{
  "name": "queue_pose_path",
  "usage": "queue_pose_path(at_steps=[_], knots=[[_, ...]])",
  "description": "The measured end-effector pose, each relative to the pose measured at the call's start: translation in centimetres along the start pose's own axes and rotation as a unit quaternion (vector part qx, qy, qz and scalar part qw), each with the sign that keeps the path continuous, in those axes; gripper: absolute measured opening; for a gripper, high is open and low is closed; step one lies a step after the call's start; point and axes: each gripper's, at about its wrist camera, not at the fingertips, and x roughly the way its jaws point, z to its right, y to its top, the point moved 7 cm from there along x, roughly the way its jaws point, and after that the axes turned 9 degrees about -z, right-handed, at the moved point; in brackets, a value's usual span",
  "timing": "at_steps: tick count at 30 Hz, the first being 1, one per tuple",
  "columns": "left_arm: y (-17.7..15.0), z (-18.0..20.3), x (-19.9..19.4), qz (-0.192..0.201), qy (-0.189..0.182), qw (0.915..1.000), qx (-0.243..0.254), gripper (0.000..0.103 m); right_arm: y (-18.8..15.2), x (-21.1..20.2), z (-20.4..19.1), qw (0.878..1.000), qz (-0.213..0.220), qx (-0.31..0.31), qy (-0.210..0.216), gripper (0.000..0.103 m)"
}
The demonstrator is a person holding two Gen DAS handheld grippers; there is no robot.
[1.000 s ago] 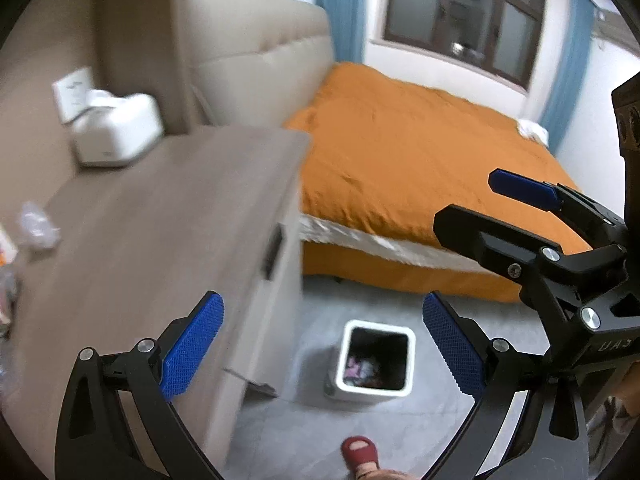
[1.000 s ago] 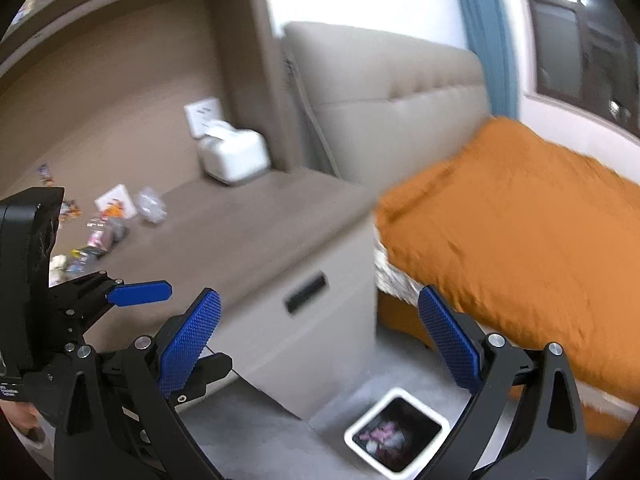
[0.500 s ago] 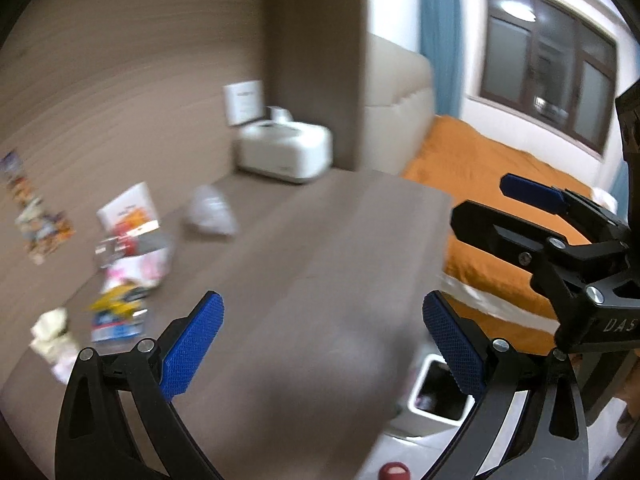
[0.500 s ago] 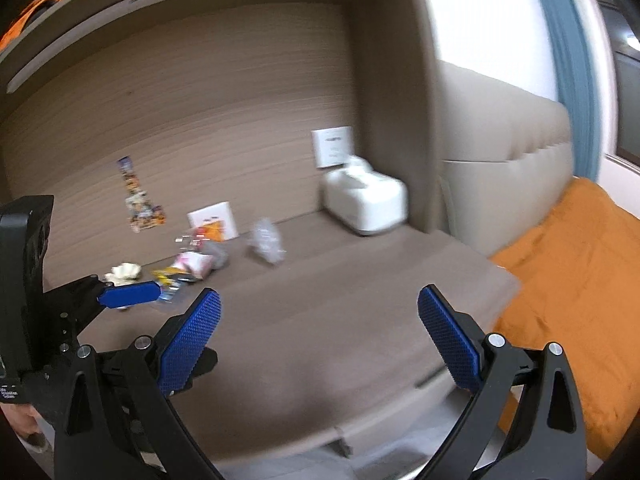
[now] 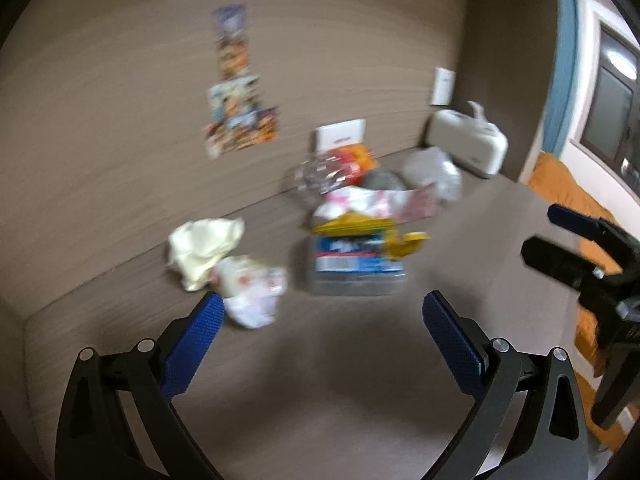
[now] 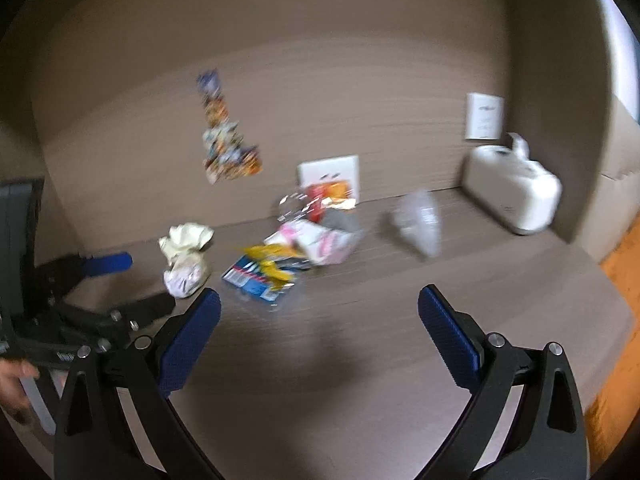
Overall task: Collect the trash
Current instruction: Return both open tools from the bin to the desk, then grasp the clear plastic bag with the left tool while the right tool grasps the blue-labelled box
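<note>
Litter lies in a blurred heap on the brown cabinet top (image 5: 360,360): a crumpled pale yellow tissue (image 5: 204,246), a white wad (image 5: 252,292), a blue and yellow wrapper (image 5: 356,256), pink-white packaging (image 5: 372,200), a clear bag (image 5: 436,172). My left gripper (image 5: 320,340) hangs open just short of the heap, its left pad beside the white wad. My right gripper (image 6: 318,330) is open too, a little before the blue wrapper (image 6: 260,276) and pale tissue (image 6: 186,238). Neither holds anything.
A white tissue box (image 6: 514,192) stands at the back right under a wall socket (image 6: 484,116). A white card (image 6: 330,176) leans on the wooden back panel, with stickers (image 6: 224,144) above. The orange bed (image 5: 568,196) lies to the right.
Both views have swung left from the bed and floor bin to the cabinet top. The litter heap is now centred and much closer to both open grippers.
</note>
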Motion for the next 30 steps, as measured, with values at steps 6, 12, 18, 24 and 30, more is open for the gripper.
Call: queue_pose_path(at_steps=[6,12,18,24,30], knots=[[0.3,-2.8,1.7,-0.008,-0.027,0.9995,-0.016,0.097,-0.2,5.5,-2.9,0.997,-0.058,-0.045,0.024,0.098],[0.8,-3.4,4.8,-0.039,-0.024,0.9989,0.005,0.088,-0.1,9.1,-3.1,0.993,-0.094,-0.061,0.041,0.098],[1.1,-4.3,7.1,-0.068,-0.032,0.9972,0.007,0.084,0.3,12.0,-3.0,0.989,-0.115,-0.083,0.044,0.098],[1.1,-4.2,9.0,-0.095,-0.033,0.9947,0.023,0.052,0.7,14.2,-3.9,0.984,-0.127,-0.105,0.072,0.087],[0.8,-3.4,8.5,-0.097,-0.053,0.9934,0.031,0.049,0.2,14.3,-4.8,0.98,-0.144,-0.104,0.091,0.07]])
